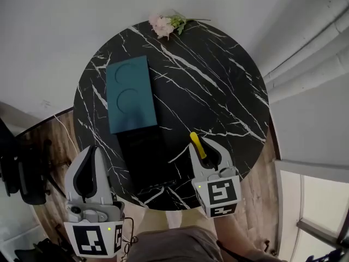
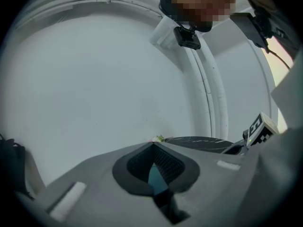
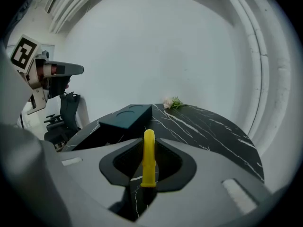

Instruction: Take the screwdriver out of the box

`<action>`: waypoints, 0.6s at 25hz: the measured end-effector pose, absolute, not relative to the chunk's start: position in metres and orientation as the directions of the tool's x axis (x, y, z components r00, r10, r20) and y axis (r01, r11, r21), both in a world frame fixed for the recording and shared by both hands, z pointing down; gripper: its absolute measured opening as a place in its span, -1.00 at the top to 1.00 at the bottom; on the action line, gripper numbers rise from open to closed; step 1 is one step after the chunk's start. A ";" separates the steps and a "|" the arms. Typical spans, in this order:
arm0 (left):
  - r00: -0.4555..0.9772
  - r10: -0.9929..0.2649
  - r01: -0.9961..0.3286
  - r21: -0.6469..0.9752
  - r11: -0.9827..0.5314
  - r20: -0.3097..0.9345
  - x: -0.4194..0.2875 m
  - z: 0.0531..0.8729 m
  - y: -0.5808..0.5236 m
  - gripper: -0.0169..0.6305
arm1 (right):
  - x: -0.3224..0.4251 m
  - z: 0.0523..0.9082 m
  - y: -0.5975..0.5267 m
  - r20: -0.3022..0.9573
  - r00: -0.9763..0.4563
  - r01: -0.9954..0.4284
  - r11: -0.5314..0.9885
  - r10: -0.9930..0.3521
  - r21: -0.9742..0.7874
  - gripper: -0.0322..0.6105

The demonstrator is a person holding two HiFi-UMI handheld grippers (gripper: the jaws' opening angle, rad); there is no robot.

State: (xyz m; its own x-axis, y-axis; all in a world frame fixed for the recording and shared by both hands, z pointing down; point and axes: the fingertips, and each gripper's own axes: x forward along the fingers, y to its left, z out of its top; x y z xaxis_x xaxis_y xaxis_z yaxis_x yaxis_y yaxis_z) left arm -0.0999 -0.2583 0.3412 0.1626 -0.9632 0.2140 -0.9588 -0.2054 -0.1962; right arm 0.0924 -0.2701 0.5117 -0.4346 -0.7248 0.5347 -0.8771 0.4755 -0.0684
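Observation:
My right gripper [image 1: 205, 149] hangs over the front right of the round black marble table [image 1: 218, 91], shut on a yellow-handled screwdriver [image 1: 197, 145] that sticks out past its fingertips. In the right gripper view the yellow handle [image 3: 148, 157] stands upright between the jaws of the right gripper [image 3: 148, 143]. The black open box [image 1: 146, 162] lies at the table's front, and its teal lid [image 1: 131, 94] lies just beyond it. My left gripper [image 1: 88, 171] is at the table's front left edge, fingertips together and empty; the left gripper [image 2: 152, 148] faces the white wall.
A pink flower sprig [image 1: 166, 23] lies at the table's far edge. A dark chair [image 1: 22, 173] stands on the wooden floor at the left. White pipes [image 1: 305, 53] run along the wall at the right.

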 end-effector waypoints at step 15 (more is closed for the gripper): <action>0.127 -0.944 -0.961 -0.197 -0.194 0.306 -0.109 0.379 -0.273 0.94 | 0.086 0.580 -0.277 0.646 -0.434 -0.871 0.475 -0.628 -0.123 0.58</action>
